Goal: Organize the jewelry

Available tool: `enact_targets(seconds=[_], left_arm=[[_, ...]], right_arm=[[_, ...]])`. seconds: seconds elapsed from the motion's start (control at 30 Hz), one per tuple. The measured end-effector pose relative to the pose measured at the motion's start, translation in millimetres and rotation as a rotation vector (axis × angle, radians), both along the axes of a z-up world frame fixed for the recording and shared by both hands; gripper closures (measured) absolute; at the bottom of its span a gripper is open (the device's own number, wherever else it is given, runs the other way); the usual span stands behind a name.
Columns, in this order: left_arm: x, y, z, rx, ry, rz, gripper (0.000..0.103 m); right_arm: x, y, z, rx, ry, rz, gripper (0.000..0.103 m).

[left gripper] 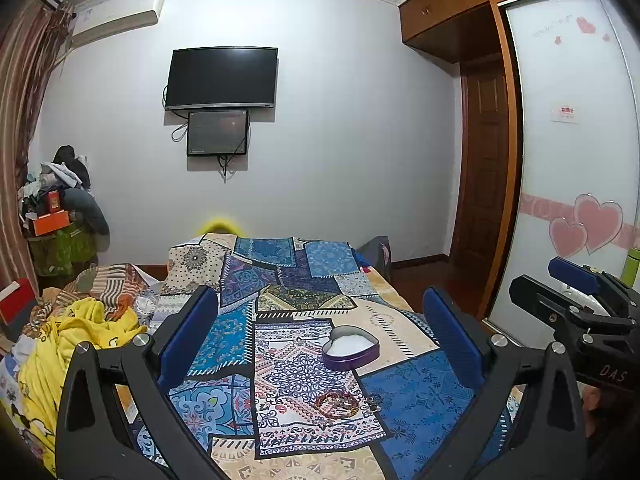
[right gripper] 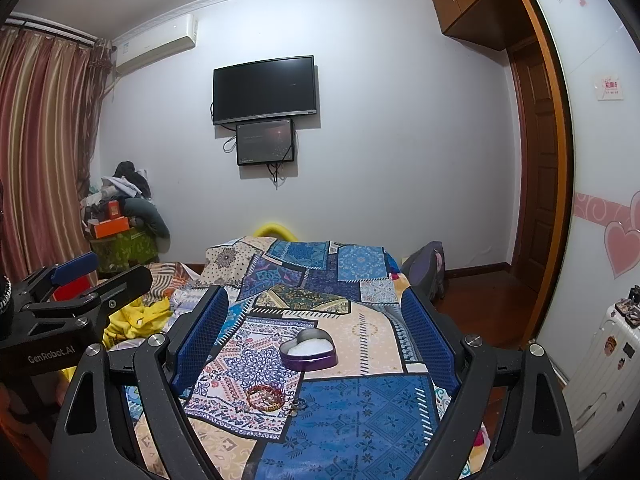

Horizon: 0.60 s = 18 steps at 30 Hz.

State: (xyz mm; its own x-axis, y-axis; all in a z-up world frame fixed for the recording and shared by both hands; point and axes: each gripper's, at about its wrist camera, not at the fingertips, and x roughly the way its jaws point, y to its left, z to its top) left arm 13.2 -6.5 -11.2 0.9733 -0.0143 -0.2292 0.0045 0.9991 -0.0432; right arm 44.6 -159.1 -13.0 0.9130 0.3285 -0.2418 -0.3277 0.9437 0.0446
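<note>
A purple heart-shaped box (left gripper: 351, 347) (right gripper: 308, 349) with a white lining lies open on the patchwork bedspread. In front of it sits a red beaded bracelet (left gripper: 335, 403) (right gripper: 265, 397), with a small silver piece (left gripper: 373, 402) (right gripper: 297, 405) just right of it. My left gripper (left gripper: 320, 320) hovers open above the bed, nothing between its blue pads. My right gripper (right gripper: 316, 320) is open too and holds nothing. Each gripper shows at the edge of the other's view: the right gripper (left gripper: 576, 292) and the left gripper (right gripper: 80, 280).
The patchwork bedspread (left gripper: 420, 400) (right gripper: 360, 420) covers the bed. Yellow clothing (left gripper: 68, 340) (right gripper: 140, 318) is heaped at the left. A white suitcase (right gripper: 604, 364) stands by the wardrobe's sliding door (left gripper: 576, 160) on the right. A television (left gripper: 222, 78) hangs on the far wall.
</note>
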Motion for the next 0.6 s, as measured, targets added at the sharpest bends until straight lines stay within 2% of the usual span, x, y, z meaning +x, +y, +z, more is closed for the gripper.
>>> enact_targets(seconds=[0.6], left_arm=[[-0.8,2.4,2.4,-0.008,0.002,-0.009,0.0]], right_arm=[[0.8,1.5,-2.5,-0.008,0.011,0.0,0.017]])
